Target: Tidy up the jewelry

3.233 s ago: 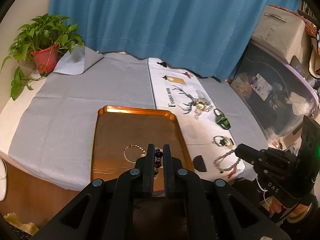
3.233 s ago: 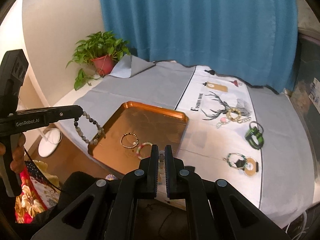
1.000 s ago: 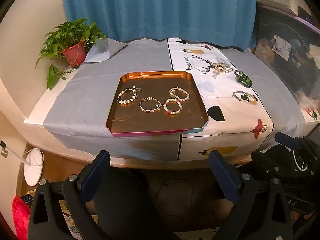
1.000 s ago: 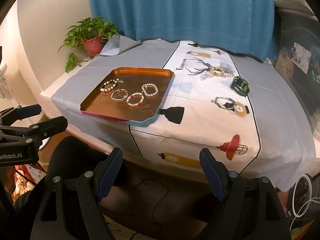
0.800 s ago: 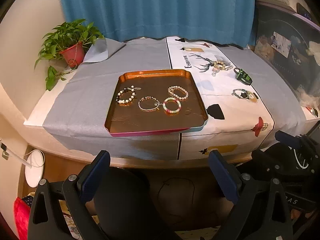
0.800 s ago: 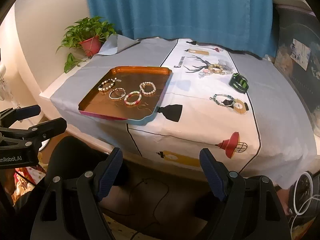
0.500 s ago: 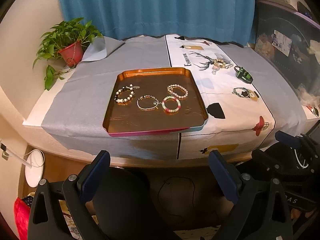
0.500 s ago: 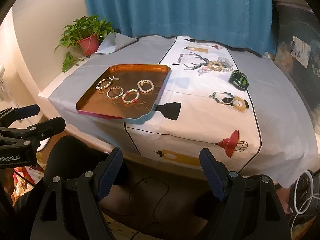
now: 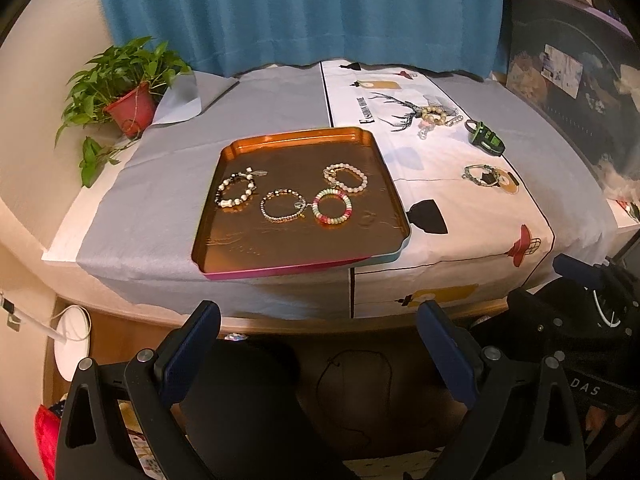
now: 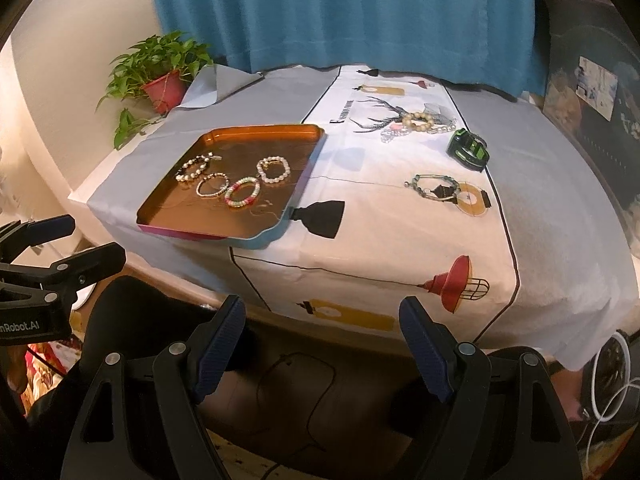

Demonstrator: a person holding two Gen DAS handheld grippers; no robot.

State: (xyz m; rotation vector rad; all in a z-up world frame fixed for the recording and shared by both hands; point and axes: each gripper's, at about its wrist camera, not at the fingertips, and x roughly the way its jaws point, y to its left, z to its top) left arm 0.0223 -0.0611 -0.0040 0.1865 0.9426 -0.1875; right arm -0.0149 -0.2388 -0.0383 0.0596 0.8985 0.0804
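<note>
An orange tray [image 9: 296, 252] [image 10: 188, 222] lies on the table near its front edge with several bead bracelets in it, among them a pink and green one [image 9: 332, 209] [image 10: 242, 192] and a black and white one [image 9: 236, 193]. More jewelry lies on the white runner: a wooden bead bracelet [image 9: 433, 115] [image 10: 417, 121], a green and black band [image 9: 485, 139] [image 10: 468, 151] and a grey beaded bracelet [image 9: 482, 173] [image 10: 434, 188]. My left gripper [image 9: 320, 348] and my right gripper [image 10: 322, 348] are both wide open and empty, held below and in front of the table edge.
A potted plant [image 9: 130, 106] [image 10: 164, 88] stands at the table's back left. A blue curtain [image 9: 296, 12] hangs behind. A dark storage box [image 9: 576, 92] sits at the right. The other gripper shows at the edge of each view, the right one [image 9: 592, 280] and the left one [image 10: 52, 248].
About 3 seconds ago both grippers were shut on bracelets over the tray. Now both are open and drawn back below the table edge. In the last second the views shifted only slightly.
</note>
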